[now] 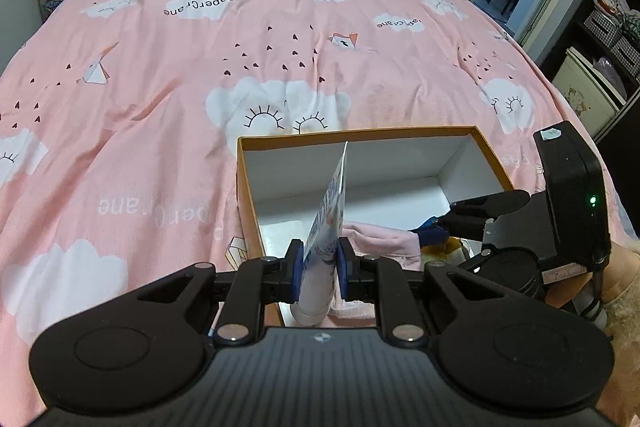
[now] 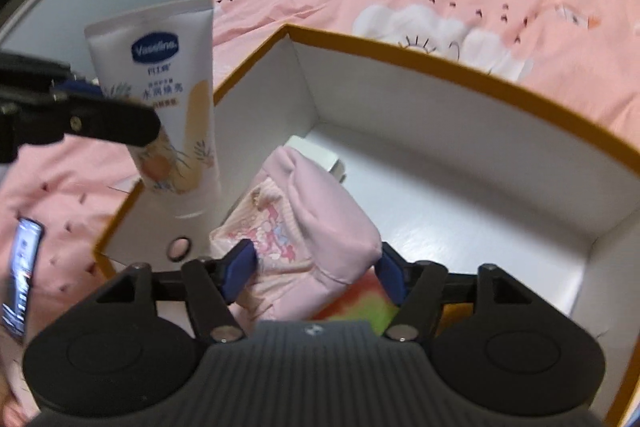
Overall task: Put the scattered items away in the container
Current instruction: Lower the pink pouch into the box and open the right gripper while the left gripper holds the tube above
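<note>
Left gripper (image 1: pixel 319 269) clamps a lotion tube (image 1: pixel 326 211) between its pads, cap end nearest the camera. Right gripper (image 2: pixel 314 273) – jaws apart – straddles a pink pouch (image 2: pixel 320 223) lying in the box (image 2: pixel 440 67), pads not pressing it.

Bed (image 1: pixel 168 75), pink quilt cover printed with white clouds, paper cranes and small dark hearts.

On it I see one open box (image 1: pixel 496 163), orange rim, white inside, resting at the near side; a dark phone-like object (image 2: pixel 22 275) lies beside the box.
</note>
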